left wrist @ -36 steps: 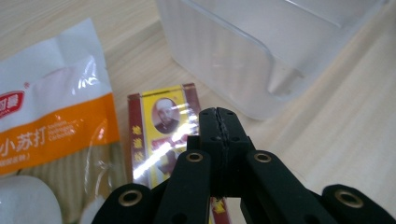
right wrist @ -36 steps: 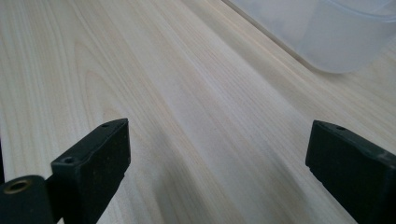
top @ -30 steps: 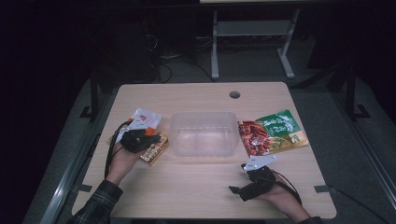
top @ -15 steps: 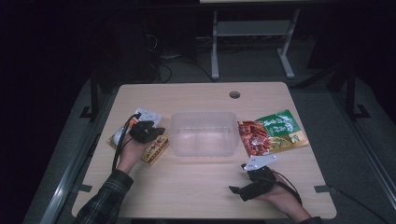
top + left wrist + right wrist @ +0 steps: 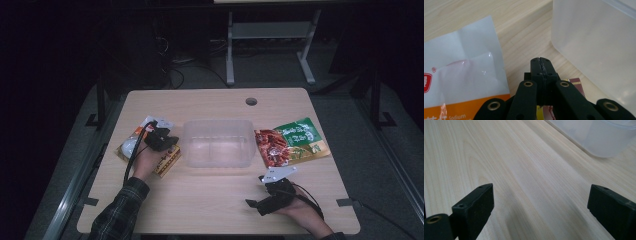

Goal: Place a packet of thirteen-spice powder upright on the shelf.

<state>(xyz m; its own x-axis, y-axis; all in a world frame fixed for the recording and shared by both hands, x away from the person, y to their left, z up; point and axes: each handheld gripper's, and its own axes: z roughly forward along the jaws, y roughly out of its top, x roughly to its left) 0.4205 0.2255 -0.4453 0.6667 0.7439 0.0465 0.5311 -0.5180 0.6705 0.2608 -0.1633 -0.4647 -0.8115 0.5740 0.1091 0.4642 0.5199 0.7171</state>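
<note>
Left gripper over snack packets beside a clear plastic tub on the tabletop.

The jaws are pressed together, tips just above a flat yellow-and-maroon packet lying against the tub's left wall. Beside it lies a white pouch with an orange band, glossy and creased. The right gripper rests near the front edge, jaws spread wide over bare wood.
</note>
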